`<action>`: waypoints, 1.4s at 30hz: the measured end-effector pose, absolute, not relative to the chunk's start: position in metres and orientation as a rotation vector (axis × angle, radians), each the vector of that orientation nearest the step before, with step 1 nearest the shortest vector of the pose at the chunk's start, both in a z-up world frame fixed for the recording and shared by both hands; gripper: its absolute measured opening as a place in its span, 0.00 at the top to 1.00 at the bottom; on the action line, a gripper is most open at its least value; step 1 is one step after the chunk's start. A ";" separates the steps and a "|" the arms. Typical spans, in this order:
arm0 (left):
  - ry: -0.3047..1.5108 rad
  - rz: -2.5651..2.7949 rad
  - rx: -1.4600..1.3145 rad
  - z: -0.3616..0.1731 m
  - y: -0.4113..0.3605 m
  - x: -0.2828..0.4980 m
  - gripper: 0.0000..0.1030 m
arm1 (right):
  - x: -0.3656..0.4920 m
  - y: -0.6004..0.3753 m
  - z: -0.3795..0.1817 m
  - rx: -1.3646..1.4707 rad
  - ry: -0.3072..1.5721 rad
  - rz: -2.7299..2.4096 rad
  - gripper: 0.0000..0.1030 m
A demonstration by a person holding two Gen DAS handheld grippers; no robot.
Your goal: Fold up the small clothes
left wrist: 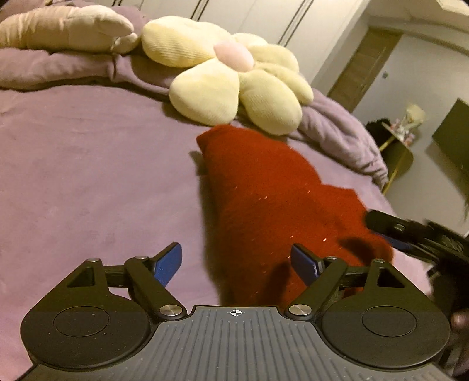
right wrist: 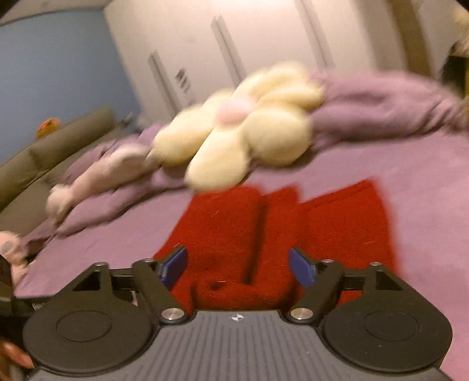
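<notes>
A small red knitted garment point(left wrist: 263, 199) lies folded on the purple bed sheet point(left wrist: 88, 175). My left gripper point(left wrist: 236, 265) stands open just above the garment's near left edge, and its blue pads touch nothing. At the right edge of the left wrist view, the right gripper's black finger point(left wrist: 390, 227) hovers over the garment's right side. In the blurred right wrist view the red garment point(right wrist: 263, 228) shows folded layers, and my right gripper point(right wrist: 238, 266) is open over its near end with nothing pinched.
A cream flower-shaped plush cushion point(left wrist: 228, 79) lies just beyond the garment. A bunched purple duvet point(left wrist: 337, 129) and a pale pillow point(left wrist: 64, 27) line the far side. The bed's right edge drops to a side table point(left wrist: 398, 146). White wardrobe doors point(right wrist: 234, 44) stand behind.
</notes>
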State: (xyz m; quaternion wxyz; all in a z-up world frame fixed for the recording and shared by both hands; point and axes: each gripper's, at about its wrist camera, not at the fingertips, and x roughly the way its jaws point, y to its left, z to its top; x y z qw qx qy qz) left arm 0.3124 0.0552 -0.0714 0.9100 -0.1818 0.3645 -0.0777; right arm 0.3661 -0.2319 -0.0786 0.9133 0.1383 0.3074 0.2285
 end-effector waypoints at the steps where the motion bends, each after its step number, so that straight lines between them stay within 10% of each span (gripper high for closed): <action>1: 0.757 -0.156 -0.371 -0.071 0.057 0.311 0.16 | 0.380 -0.227 -0.086 0.293 0.693 0.497 0.25; 7: 0.787 -0.096 -0.387 -0.081 0.057 0.317 0.12 | 0.403 -0.216 -0.119 0.385 0.821 0.524 0.68; 13: 0.787 -0.096 -0.378 -0.073 0.043 0.319 0.12 | 0.356 -0.211 -0.091 0.195 0.646 0.415 0.82; 23: 0.825 -0.195 -0.308 -0.084 0.004 0.332 0.08 | 0.331 -0.237 -0.118 0.138 0.674 0.234 0.79; 28: 0.812 -0.161 -0.311 -0.087 0.011 0.332 0.08 | 0.325 -0.267 -0.105 0.270 0.634 0.274 0.35; 39: 0.818 -0.181 -0.315 -0.089 0.010 0.337 0.08 | 0.376 -0.273 -0.129 0.495 0.760 0.418 0.26; 42: 0.819 -0.183 -0.316 -0.090 0.010 0.339 0.08 | 0.385 -0.265 -0.126 0.472 0.761 0.429 0.42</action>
